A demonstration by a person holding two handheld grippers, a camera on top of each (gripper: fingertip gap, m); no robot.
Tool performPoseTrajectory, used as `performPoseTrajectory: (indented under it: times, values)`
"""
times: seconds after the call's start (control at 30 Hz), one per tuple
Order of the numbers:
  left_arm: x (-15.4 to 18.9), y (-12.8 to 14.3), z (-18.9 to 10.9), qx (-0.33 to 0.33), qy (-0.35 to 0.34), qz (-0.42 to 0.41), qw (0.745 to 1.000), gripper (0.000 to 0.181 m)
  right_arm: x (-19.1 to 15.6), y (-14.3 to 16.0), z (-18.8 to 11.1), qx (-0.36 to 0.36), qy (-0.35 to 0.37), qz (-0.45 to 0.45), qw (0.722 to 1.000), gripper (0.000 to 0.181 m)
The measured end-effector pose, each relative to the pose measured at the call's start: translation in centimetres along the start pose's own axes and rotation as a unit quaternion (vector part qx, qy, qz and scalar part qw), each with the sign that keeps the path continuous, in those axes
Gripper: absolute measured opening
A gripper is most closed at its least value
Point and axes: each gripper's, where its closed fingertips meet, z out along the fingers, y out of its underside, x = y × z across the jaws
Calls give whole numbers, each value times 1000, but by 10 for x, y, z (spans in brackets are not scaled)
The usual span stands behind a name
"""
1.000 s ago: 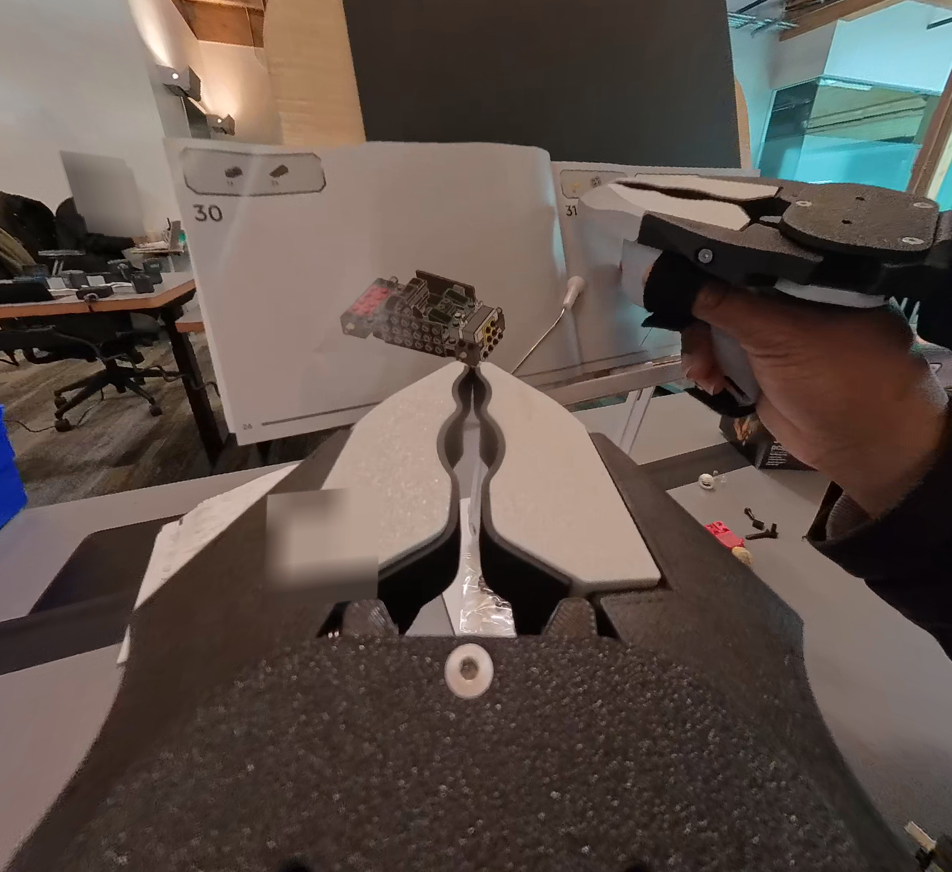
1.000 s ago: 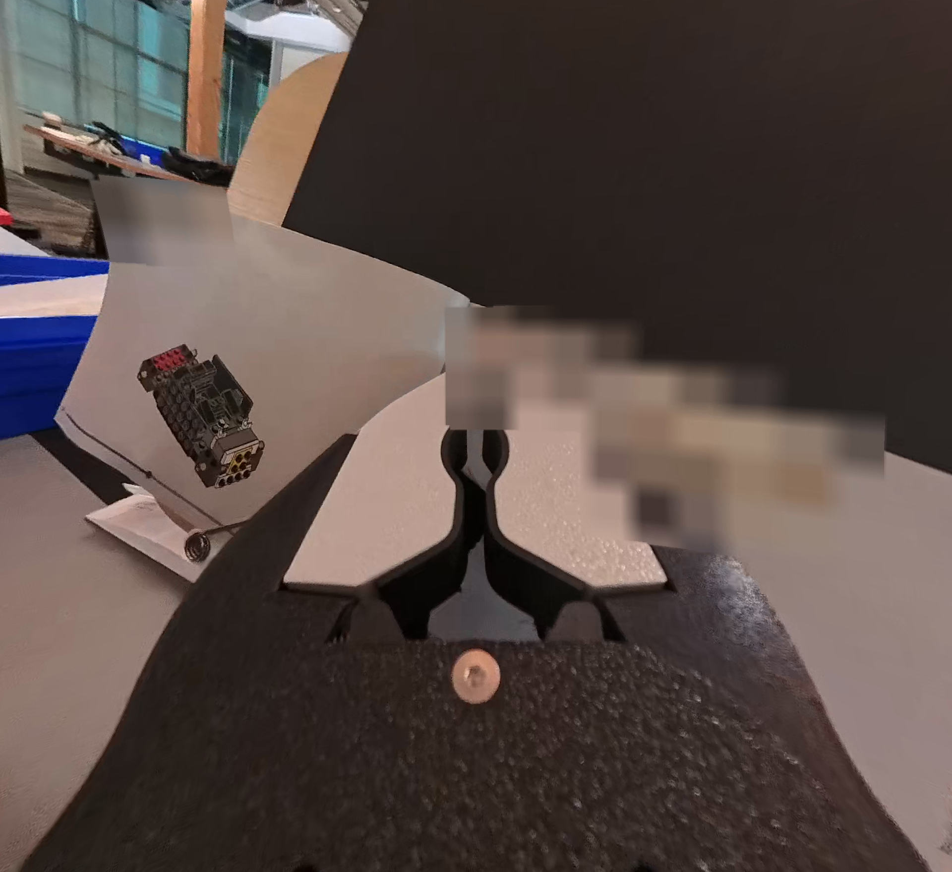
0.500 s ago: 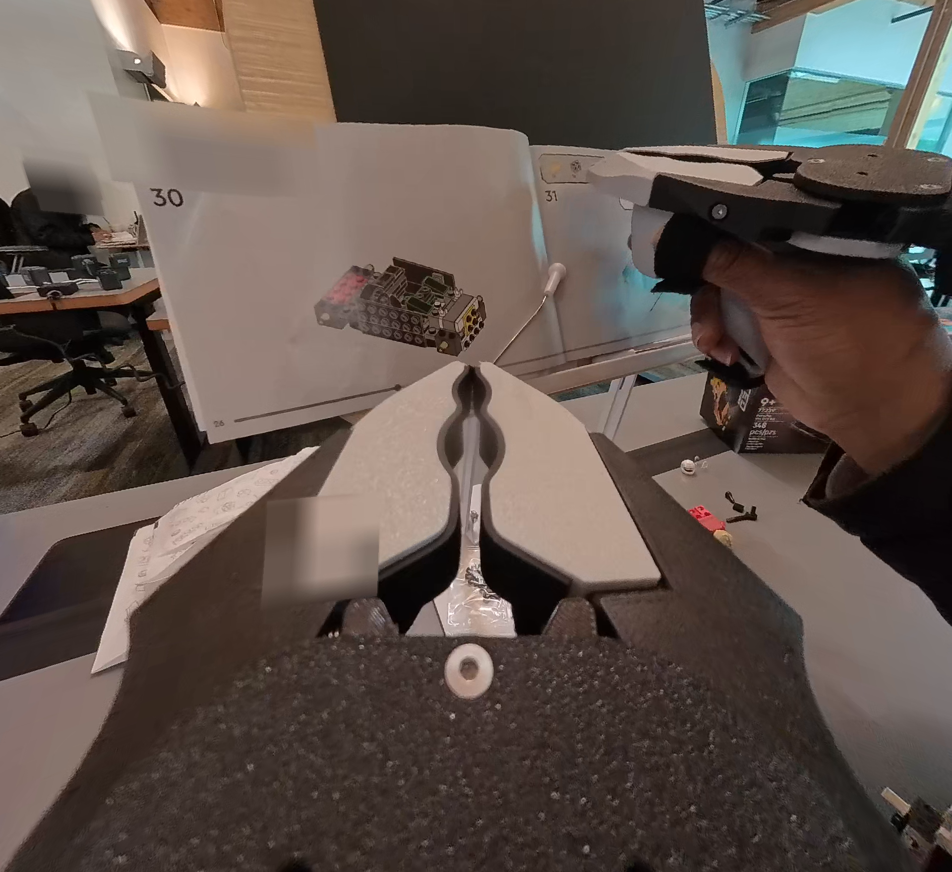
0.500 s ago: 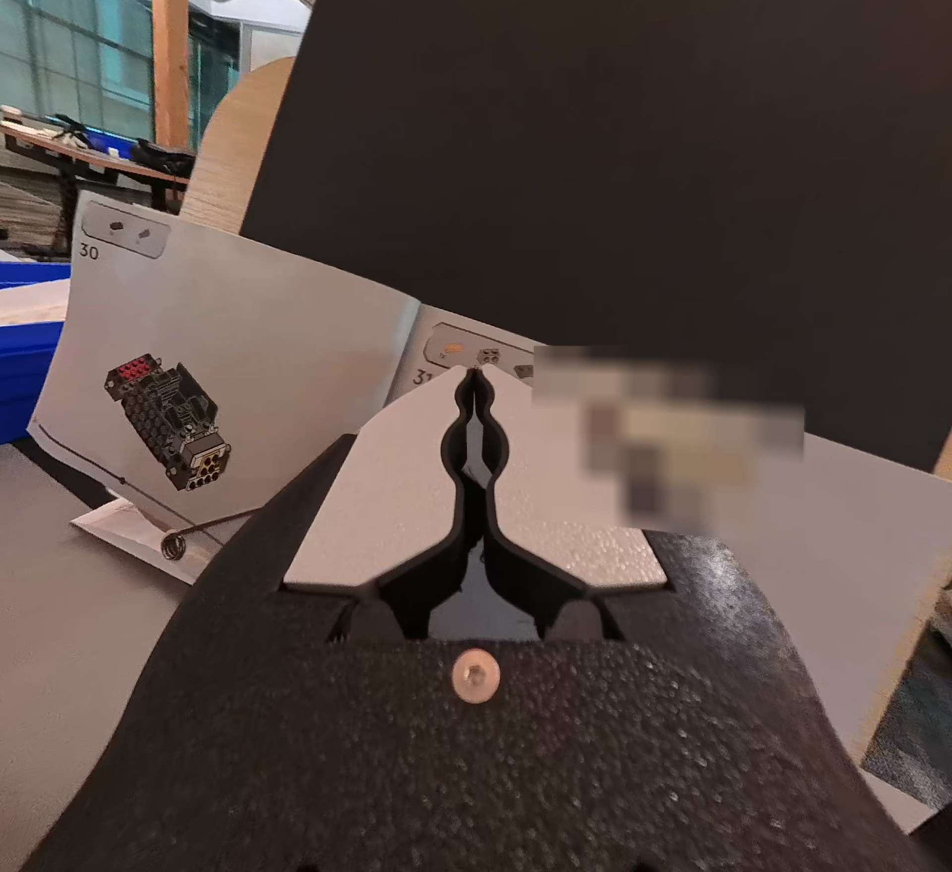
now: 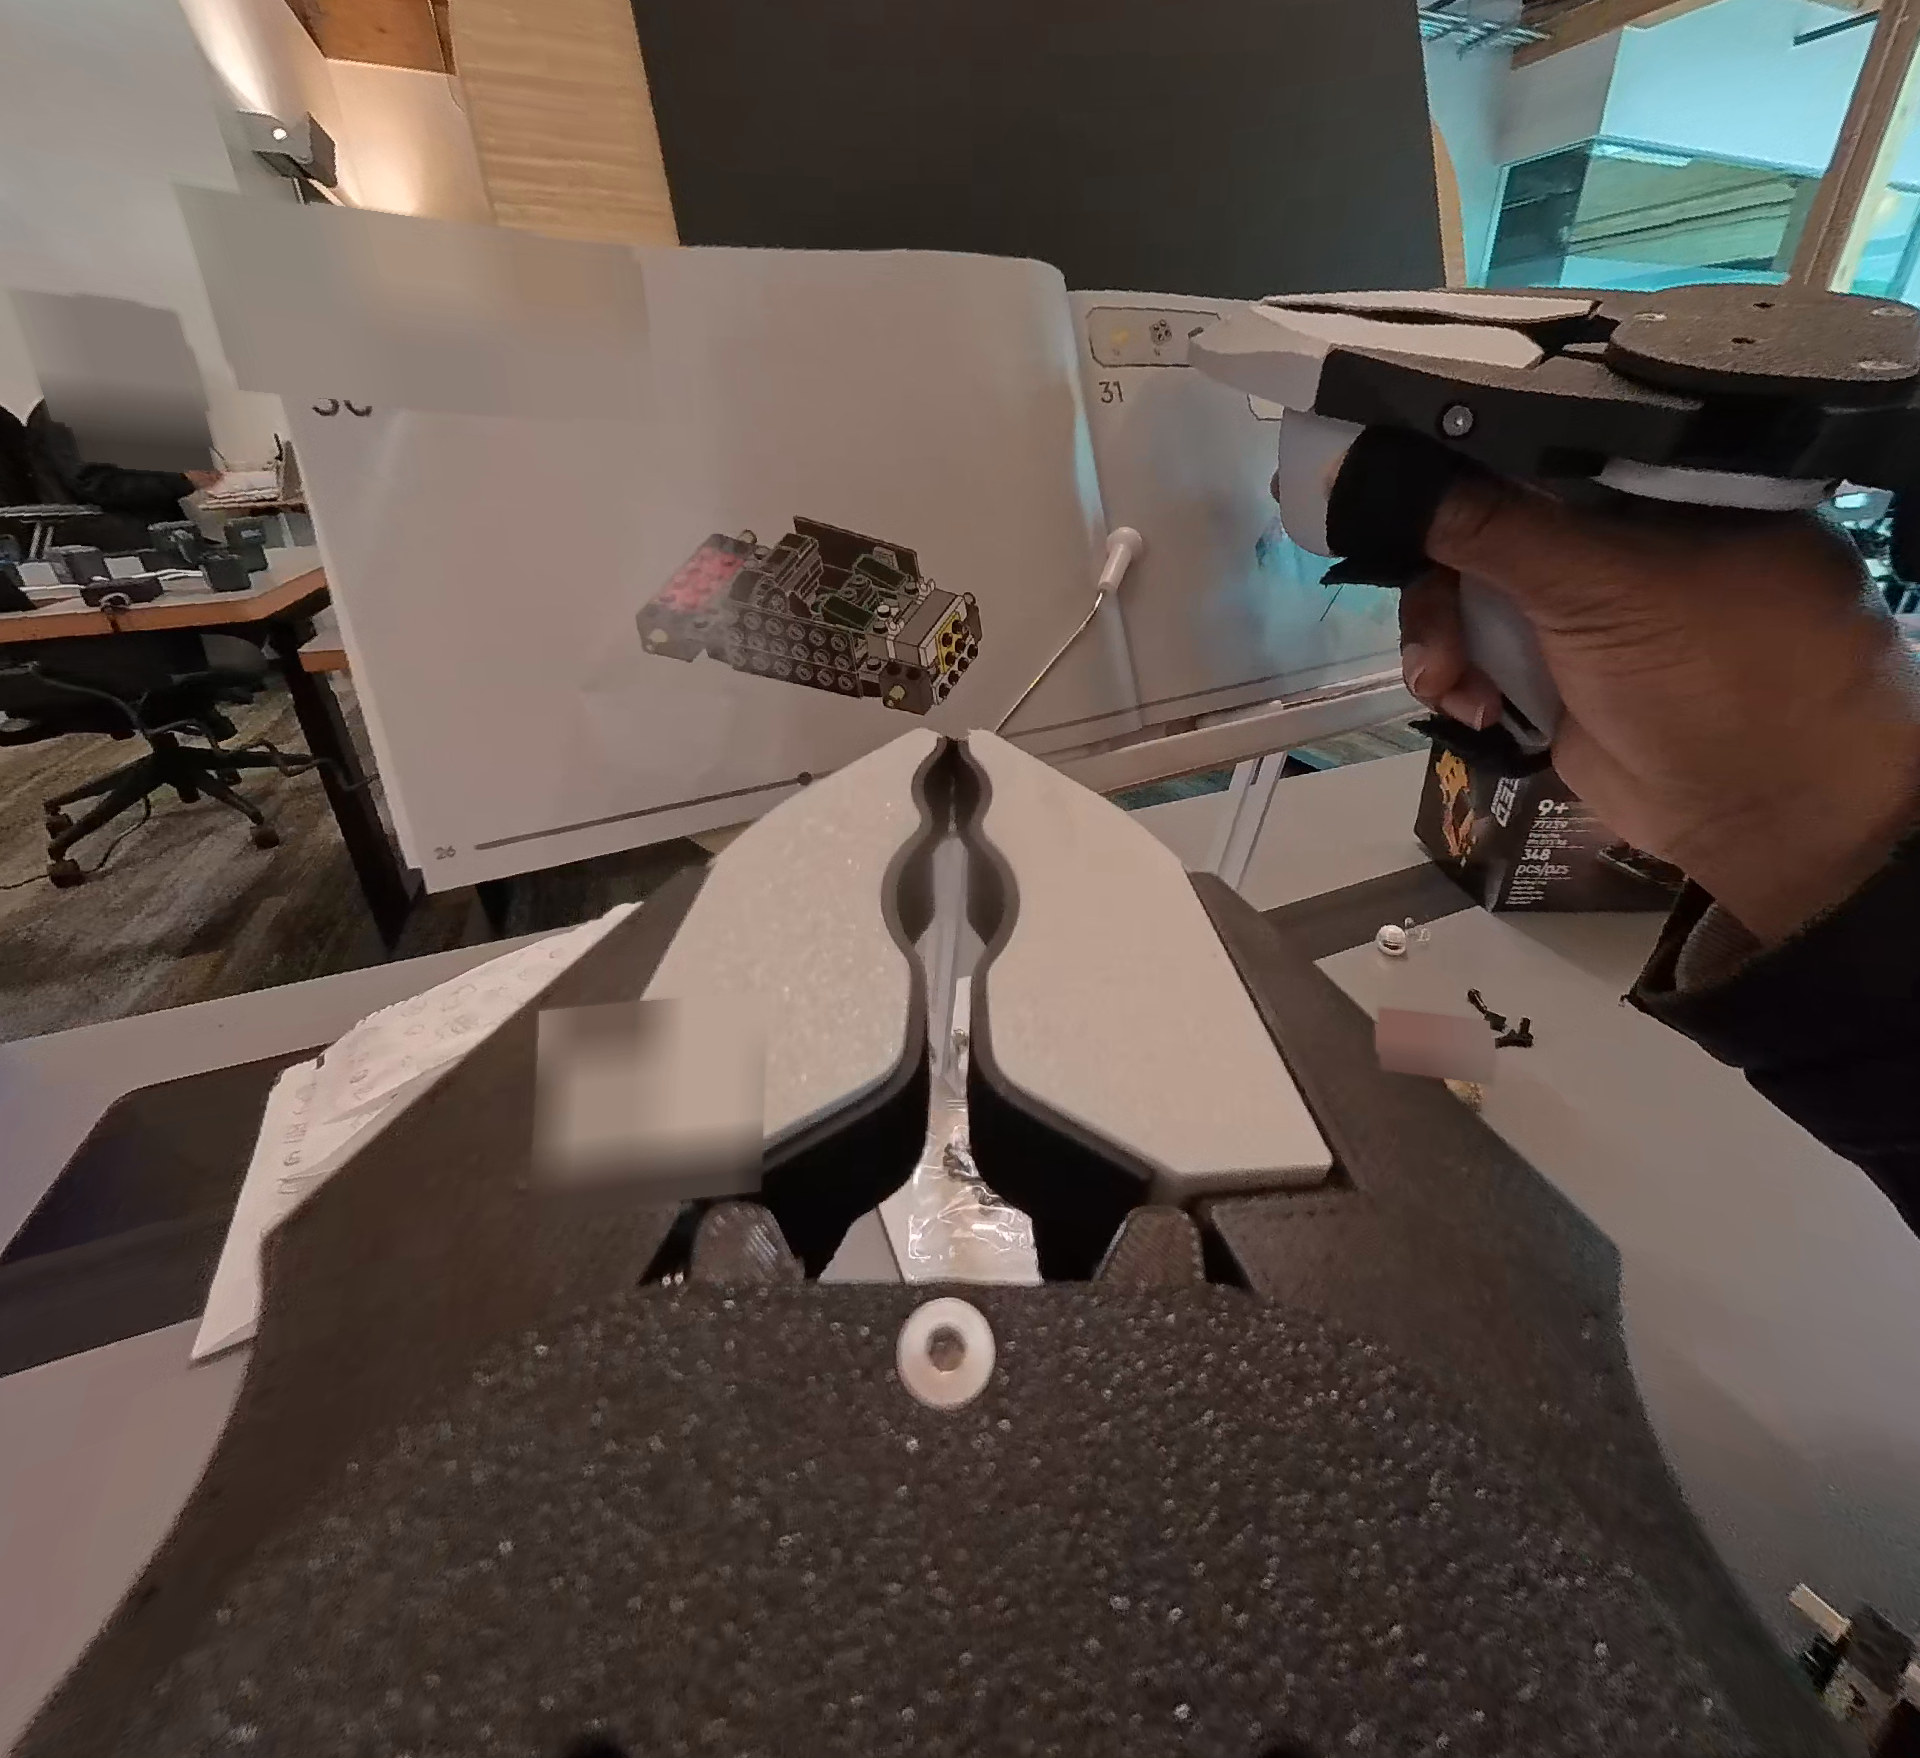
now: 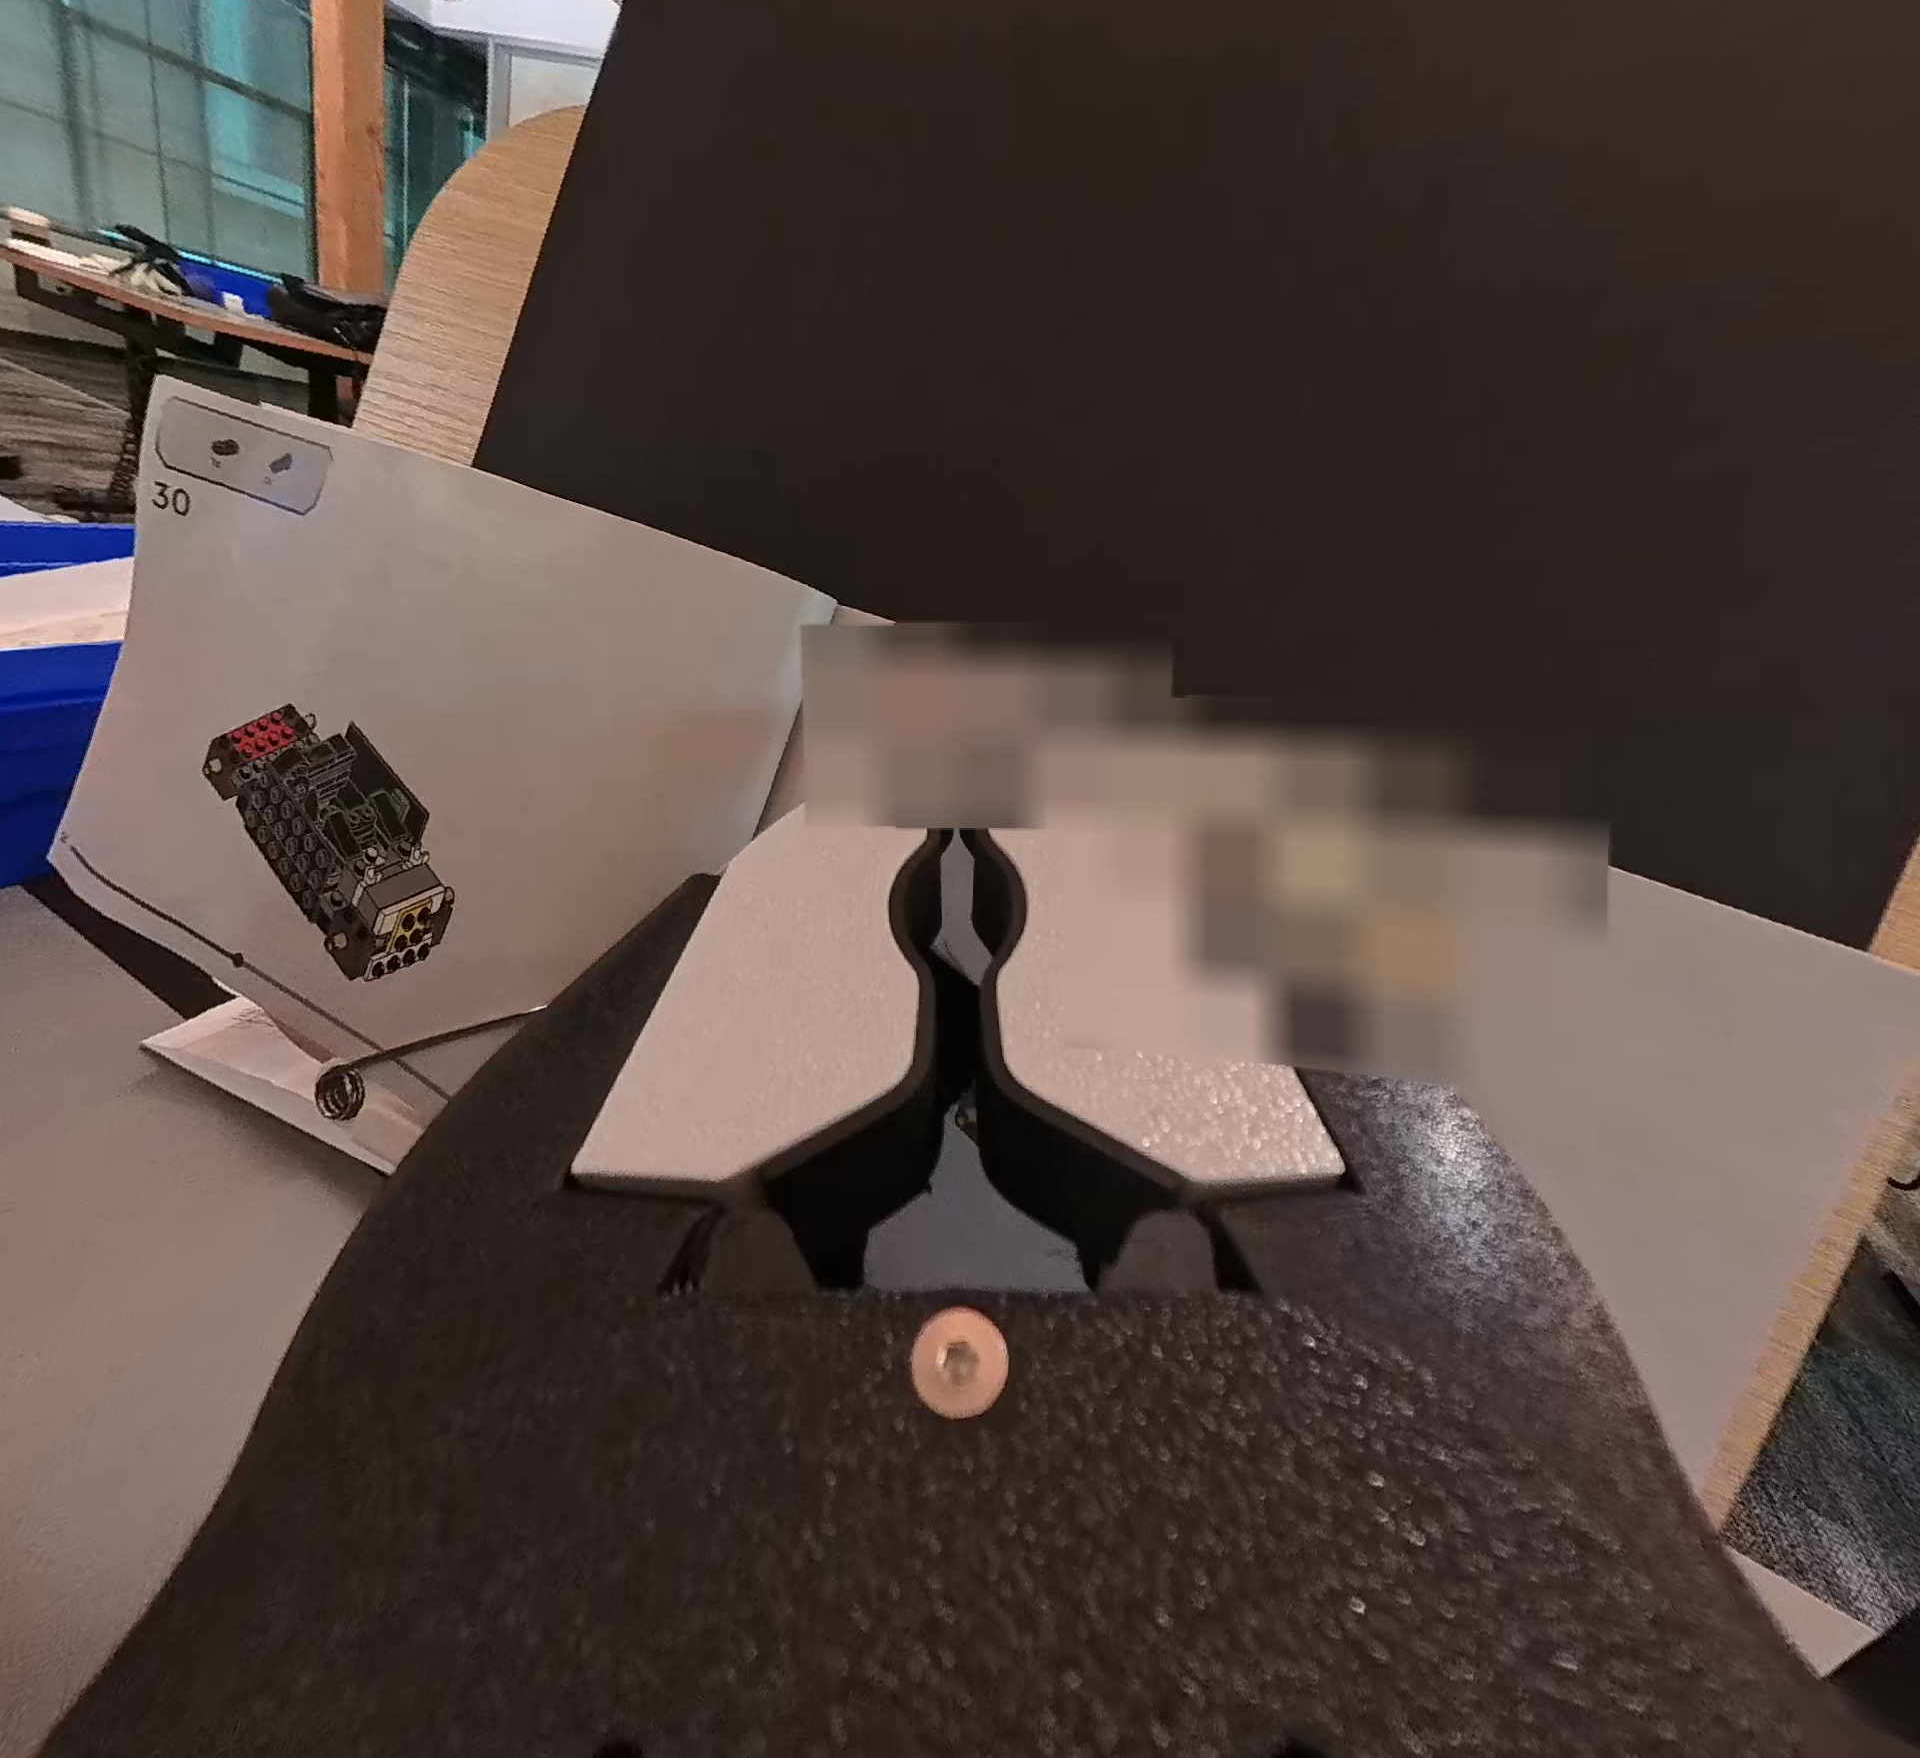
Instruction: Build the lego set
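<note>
Both claws closed, empty: left gripper (image 5: 954, 744), right gripper (image 6: 954, 838) raised facing manual (image 5: 665, 482). Loose pieces (image 5: 1501, 1033) on table (image 5: 1714, 1293) below, nearer right hand (image 5: 1662, 669).

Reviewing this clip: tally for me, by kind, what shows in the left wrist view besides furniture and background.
Grippers: 2, the left gripper and the right gripper
Open instruction booklet: 1
Printed paper sheet: 1
Lego box: 1
Clear plastic bag: 1
Total: 6, leaving out the small loose pieces, too tiny to count.
</note>
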Motion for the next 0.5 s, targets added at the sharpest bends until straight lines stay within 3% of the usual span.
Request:
performPoseTrajectory:
  times: [0.5]
  values:
    - [0, 2, 0, -2, 2, -1, 1000, 0, 19, 5, -7, -6, 2, 28, 1000, 0]
